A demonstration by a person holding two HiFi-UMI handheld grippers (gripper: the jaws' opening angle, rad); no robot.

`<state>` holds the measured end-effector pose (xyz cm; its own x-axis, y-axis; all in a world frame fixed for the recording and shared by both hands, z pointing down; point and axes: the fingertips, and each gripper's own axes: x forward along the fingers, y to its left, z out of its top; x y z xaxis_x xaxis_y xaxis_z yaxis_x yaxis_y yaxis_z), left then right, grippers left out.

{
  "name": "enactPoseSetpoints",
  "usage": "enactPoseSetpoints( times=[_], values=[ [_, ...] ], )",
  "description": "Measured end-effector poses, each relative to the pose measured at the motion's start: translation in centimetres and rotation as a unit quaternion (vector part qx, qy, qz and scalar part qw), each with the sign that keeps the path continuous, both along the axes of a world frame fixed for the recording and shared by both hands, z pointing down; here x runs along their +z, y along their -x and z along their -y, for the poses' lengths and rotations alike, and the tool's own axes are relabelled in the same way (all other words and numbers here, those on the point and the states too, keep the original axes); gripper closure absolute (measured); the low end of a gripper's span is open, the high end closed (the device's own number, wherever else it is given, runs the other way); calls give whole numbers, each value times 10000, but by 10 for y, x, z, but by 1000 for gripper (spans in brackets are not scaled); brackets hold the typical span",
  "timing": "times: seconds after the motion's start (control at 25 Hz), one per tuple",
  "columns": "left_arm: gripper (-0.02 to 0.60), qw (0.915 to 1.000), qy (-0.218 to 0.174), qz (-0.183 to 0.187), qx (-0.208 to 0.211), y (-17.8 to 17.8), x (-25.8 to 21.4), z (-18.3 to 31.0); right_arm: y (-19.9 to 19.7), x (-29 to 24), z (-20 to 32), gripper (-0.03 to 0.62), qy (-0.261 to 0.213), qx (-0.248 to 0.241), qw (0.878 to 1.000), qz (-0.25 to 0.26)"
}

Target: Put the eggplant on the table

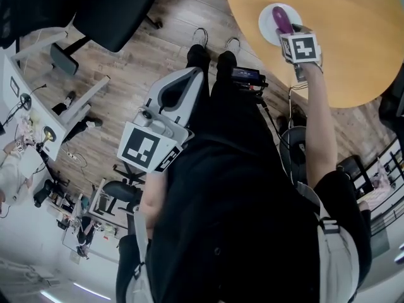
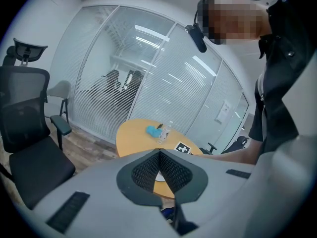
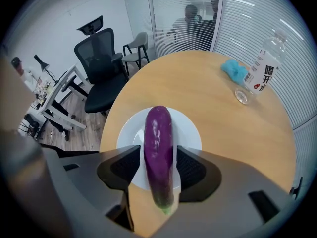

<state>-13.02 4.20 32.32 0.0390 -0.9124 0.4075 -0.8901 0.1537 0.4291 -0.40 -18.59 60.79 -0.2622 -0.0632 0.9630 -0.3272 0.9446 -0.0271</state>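
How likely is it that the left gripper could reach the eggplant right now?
Probably not. The left gripper, jaws together, is held near the person's body, short of the table; the eggplant lies on the plate between the open jaws of the right gripper.

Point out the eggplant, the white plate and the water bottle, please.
eggplant [image 3: 158, 143], right gripper view, middle of its purple body.
white plate [image 3: 190, 133], right gripper view, bare rim right of the eggplant.
water bottle [image 3: 265, 73], right gripper view, its label.
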Motion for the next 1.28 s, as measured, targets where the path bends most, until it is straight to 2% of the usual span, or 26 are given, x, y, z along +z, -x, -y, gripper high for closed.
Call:
enactPoseSetpoints(
  times=[0.52,0.76,0.96,1.16,1.28],
  values=[
    [571,10000,18,55,44,-7,-2,-3,5,-8,-1,339,-96,-138,9997,200],
    [571,9998,63,131,128,-12,-2,-3,4,-8,-5,279,49,-128,9993,358],
    [571,9997,62,152,172,-14,0,-2,6,-12,-6,273,23,-131,9985,528],
    [571,9994,-4,140,326,-17,1,0,7,-23,-6,273,-109,-288,9977,605],
    [571,9983,-58,182,555,-23,-1,6,6,-32,-14,273,-47,-302,9970,707]
  ],
)
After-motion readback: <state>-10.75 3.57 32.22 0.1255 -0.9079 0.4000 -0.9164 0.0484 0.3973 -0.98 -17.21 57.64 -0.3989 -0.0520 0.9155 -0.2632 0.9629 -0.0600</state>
